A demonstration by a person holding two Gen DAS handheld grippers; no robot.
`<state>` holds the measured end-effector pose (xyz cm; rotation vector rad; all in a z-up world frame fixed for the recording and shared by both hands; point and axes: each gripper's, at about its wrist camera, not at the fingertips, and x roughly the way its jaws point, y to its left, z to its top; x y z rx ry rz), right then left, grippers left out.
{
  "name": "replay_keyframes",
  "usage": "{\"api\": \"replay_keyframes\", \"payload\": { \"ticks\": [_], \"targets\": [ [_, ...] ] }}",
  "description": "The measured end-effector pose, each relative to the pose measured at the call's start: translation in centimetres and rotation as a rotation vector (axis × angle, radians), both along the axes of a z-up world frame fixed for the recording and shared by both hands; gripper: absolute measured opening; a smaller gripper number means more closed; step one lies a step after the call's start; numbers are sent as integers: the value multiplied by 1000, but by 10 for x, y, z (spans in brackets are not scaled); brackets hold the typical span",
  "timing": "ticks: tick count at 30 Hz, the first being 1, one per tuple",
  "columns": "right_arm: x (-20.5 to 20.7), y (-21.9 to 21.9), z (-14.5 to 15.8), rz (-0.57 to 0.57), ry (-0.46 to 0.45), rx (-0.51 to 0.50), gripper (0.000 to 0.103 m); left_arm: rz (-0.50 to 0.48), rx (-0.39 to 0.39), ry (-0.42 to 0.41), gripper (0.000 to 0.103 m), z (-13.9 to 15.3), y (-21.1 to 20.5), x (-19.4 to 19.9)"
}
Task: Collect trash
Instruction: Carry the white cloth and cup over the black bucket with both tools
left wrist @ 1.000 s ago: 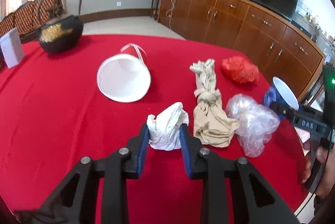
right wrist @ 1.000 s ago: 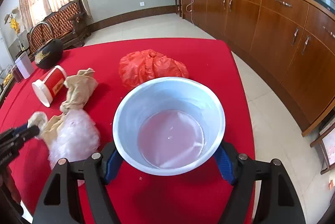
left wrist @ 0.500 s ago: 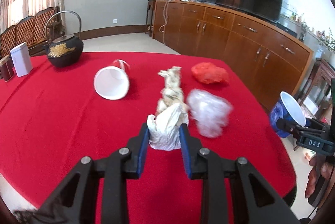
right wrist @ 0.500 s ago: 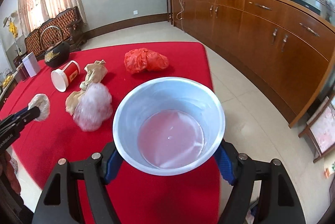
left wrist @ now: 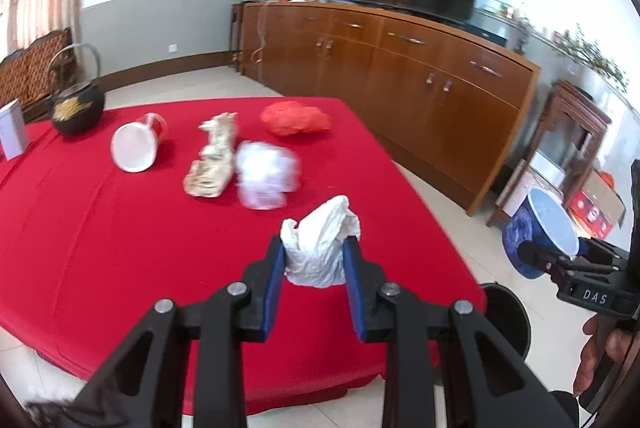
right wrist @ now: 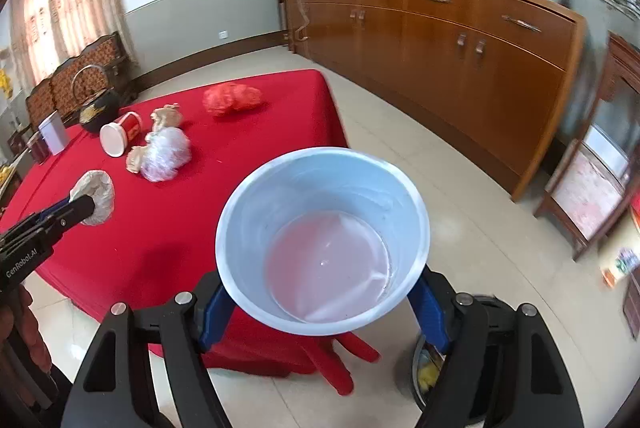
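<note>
My left gripper (left wrist: 314, 270) is shut on a crumpled white tissue (left wrist: 318, 248), held over the near edge of the red table (left wrist: 100, 228); the tissue (right wrist: 96, 196) also shows at the left of the right wrist view. My right gripper (right wrist: 320, 292) is shut on a blue paper cup (right wrist: 322, 240) with a white inside, held off the table's corner over the floor. That cup (left wrist: 544, 232) appears at the right of the left wrist view. On the table lie a clear plastic wad (left wrist: 266, 174), a beige crumpled rag (left wrist: 214, 156), a red plastic bag (left wrist: 294, 118) and a tipped red-and-white cup (left wrist: 136, 146).
A black kettle (left wrist: 78, 104) and a white box (left wrist: 12, 132) stand at the table's far left. A dark round bin (right wrist: 448, 360) sits on the tiled floor under my right gripper. A long wooden sideboard (left wrist: 400, 68) with a television runs along the right wall.
Both grippers have pulled back from the table and to the right, still gripping the tissue and the cup. The trash on the table looks farther away, and the floor and bin have come into view.
</note>
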<state>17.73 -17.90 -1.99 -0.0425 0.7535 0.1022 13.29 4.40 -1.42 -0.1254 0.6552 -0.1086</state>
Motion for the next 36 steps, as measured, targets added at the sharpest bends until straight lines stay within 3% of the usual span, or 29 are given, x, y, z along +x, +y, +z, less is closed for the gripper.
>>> {"api": "replay_keyframes", "payload": {
  "ticks": [15,36],
  "targets": [
    [-60,-94,-7,-183,13,-15,78,-139,23,4,30,-7,-91,-15],
    [-83,-196,-55,-320,105,-18,78,-351,55,83,30,-46,-222,-2]
  ]
}}
